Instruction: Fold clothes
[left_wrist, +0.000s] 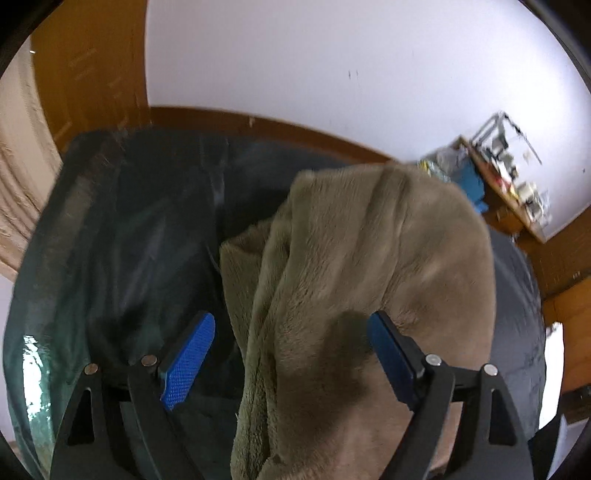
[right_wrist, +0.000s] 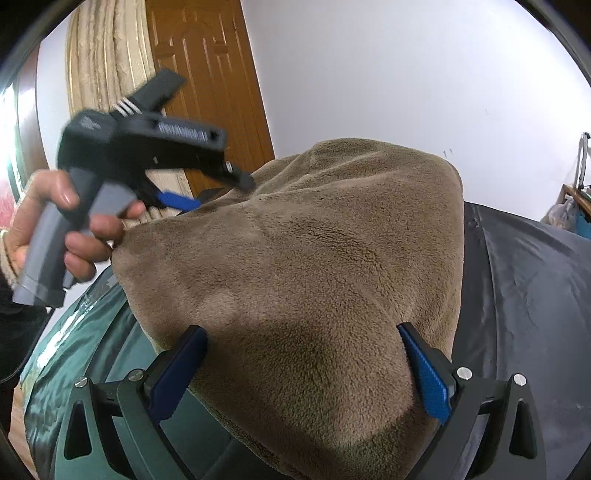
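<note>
Plush brown fleece garment (right_wrist: 295, 266): soft, limp, probably light; best pinched at an edge or corner. Left gripper (left_wrist: 290, 354) gapes open over a fold; right gripper (right_wrist: 303, 369) straddles the mound, contact unclear.

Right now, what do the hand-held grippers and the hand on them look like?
Left hand-held gripper and right hand-held gripper: black linkage fingers with silver rivets and blue textured pads. In the right wrist view the left one has a grey pistol handle; the hand shows a knitted cuff.
</note>
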